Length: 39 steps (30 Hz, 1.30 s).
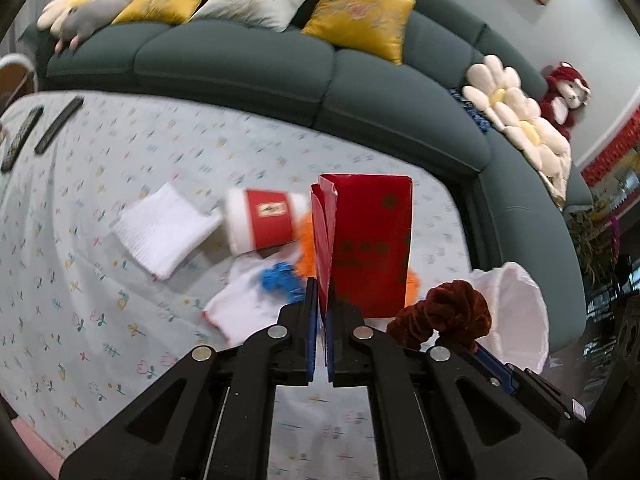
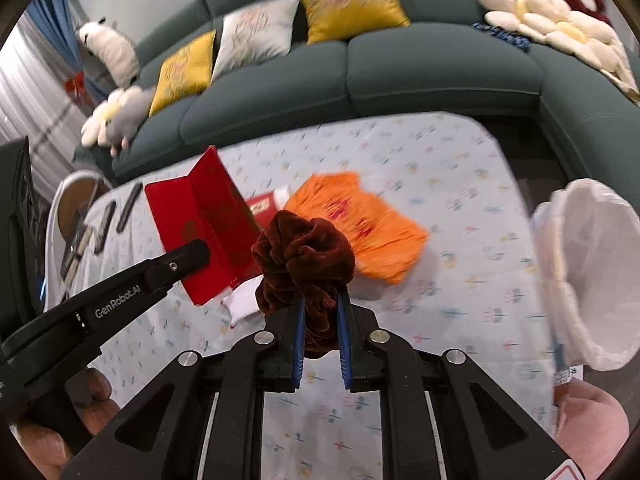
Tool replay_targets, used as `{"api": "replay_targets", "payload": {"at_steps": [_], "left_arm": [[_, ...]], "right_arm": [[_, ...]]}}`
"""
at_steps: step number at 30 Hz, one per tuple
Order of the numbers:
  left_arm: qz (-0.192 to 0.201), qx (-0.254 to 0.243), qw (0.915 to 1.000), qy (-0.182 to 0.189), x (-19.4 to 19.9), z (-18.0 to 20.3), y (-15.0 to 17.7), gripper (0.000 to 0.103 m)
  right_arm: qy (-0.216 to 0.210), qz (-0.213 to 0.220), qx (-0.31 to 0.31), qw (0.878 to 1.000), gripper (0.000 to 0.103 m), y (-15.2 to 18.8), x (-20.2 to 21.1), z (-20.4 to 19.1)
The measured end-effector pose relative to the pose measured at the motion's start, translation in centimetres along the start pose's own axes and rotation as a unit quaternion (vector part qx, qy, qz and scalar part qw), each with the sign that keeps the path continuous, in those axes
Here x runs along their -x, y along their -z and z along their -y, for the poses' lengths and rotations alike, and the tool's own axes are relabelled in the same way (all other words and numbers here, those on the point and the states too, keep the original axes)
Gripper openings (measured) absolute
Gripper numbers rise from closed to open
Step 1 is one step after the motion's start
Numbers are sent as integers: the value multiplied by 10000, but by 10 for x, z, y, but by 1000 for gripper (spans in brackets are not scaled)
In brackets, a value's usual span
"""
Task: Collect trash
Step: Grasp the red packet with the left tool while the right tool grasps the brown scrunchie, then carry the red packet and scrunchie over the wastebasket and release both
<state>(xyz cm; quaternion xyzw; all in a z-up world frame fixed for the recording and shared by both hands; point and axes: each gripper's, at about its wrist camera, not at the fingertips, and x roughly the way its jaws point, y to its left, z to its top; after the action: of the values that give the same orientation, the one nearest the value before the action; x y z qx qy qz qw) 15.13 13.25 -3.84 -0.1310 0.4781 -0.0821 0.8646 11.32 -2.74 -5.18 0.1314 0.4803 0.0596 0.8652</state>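
My left gripper (image 1: 321,300) is shut on the lower edge of a red folded card envelope (image 1: 368,240), held upright above the table; the same envelope (image 2: 200,220) shows at the left of the right wrist view. My right gripper (image 2: 322,308) is shut on a dark red velvet scrunchie (image 2: 304,256), also seen in the left wrist view as the scrunchie (image 1: 444,316) at lower right. On the floral tablecloth (image 1: 100,240) lie a tipped red and white paper cup (image 1: 264,224), white tissues (image 1: 168,228), a blue scrap (image 1: 280,280) and an orange crumpled wrapper (image 2: 360,220).
A white bag-lined bin (image 2: 588,272) stands off the table's right edge. A dark green sofa (image 1: 240,60) with cushions curves behind the table. Two remote controls (image 1: 40,132) lie at the far left. A hand (image 2: 92,400) holds the left gripper's handle.
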Motion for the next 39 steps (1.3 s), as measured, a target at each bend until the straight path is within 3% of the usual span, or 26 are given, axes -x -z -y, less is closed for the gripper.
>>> {"api": "replay_targets", "payload": {"at_steps": [11, 15, 19, 20, 21, 23, 24, 27, 35, 39], "left_arm": [[267, -818, 9957, 330, 24, 107, 8, 3], [226, -1149, 9921, 452, 21, 149, 19, 3], [52, -1243, 9914, 416, 11, 162, 31, 5], [-5, -1248, 9915, 361, 8, 162, 34, 13], [-84, -1243, 9919, 245, 2, 159, 39, 33], [-128, -1173, 9930, 44, -5, 150, 49, 63], [-156, -1129, 9935, -31, -9, 144, 54, 65], [-538, -1127, 9920, -204, -34, 128, 72, 65], [-1111, -1281, 9848, -360, -82, 119, 101, 65], [-1303, -1325, 9817, -414, -102, 121, 106, 54]], "right_arm": [[265, 738, -539, 9955, 13, -3, 78, 84], [411, 911, -788, 9919, 13, 0, 100, 121], [528, 989, -989, 9888, 13, 6, 113, 148], [546, 994, -1024, 9883, 13, 8, 114, 152], [572, 979, -1093, 9875, 13, 11, 114, 160], [576, 935, -1196, 9867, 13, 17, 111, 168], [574, 901, -1258, 9863, 13, 20, 108, 173], [568, 783, -1353, 9861, 13, 27, 97, 180], [525, 463, -1472, 9866, 13, 37, 68, 191], [523, 322, -1513, 9866, 13, 37, 55, 195]]}}
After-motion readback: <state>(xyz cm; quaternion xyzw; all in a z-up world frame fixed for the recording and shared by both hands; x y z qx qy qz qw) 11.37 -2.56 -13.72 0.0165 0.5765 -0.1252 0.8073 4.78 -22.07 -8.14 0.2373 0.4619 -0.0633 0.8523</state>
